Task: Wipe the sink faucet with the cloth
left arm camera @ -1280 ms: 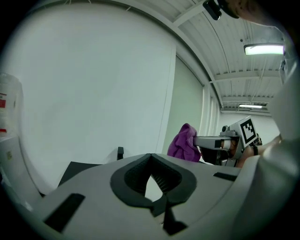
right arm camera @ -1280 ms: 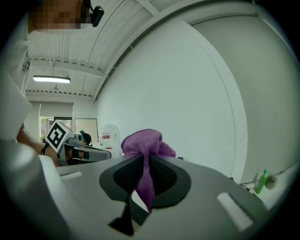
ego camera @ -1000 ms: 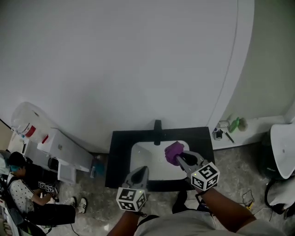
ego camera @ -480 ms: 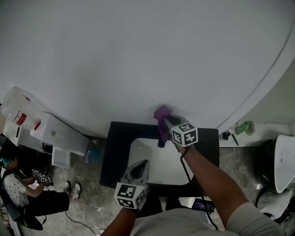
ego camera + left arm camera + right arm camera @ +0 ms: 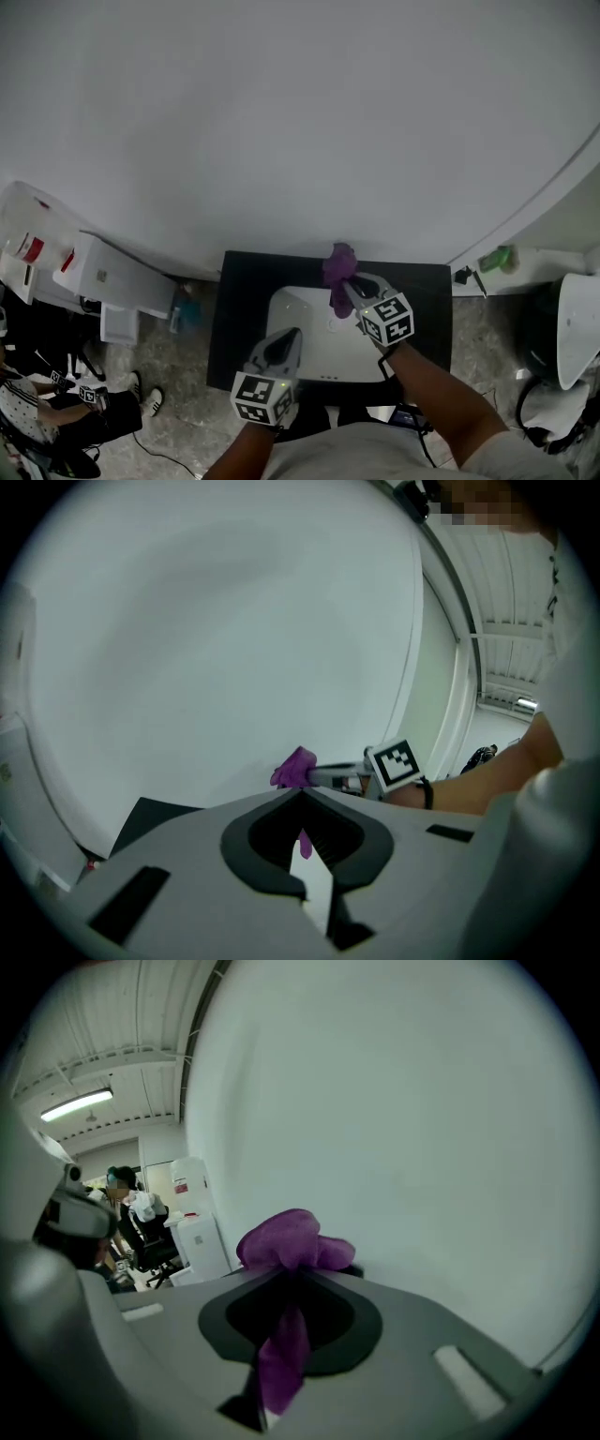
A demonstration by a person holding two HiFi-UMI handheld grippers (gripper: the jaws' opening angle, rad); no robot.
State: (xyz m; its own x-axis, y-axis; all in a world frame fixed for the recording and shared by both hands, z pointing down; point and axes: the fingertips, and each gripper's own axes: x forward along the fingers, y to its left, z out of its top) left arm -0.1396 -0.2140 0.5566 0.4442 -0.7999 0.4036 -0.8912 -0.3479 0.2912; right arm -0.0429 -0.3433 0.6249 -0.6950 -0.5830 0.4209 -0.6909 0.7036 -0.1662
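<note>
Two tongs in play, and your right tongs (image 5: 349, 286) are doing the work: they're clamped tight on the purple cloth (image 5: 339, 270), reaching out over the back rim of the white sink (image 5: 292, 317), close to the wall (image 5: 281, 141). The cloth bunches up above the tips and a long tail dangles down between the jaws. It sits right where the faucet stands, though from the head view the faucet is mostly covered and I can't say for sure that they touch. Your left tongs (image 5: 289, 339) hang low over the front of the sink, well apart from the cloth, jaws pressed together with nothing in them. The black table (image 5: 239, 314) frames the sink on every side. Off to your lower left, a person (image 5: 56, 403) is down by the floor.
</note>
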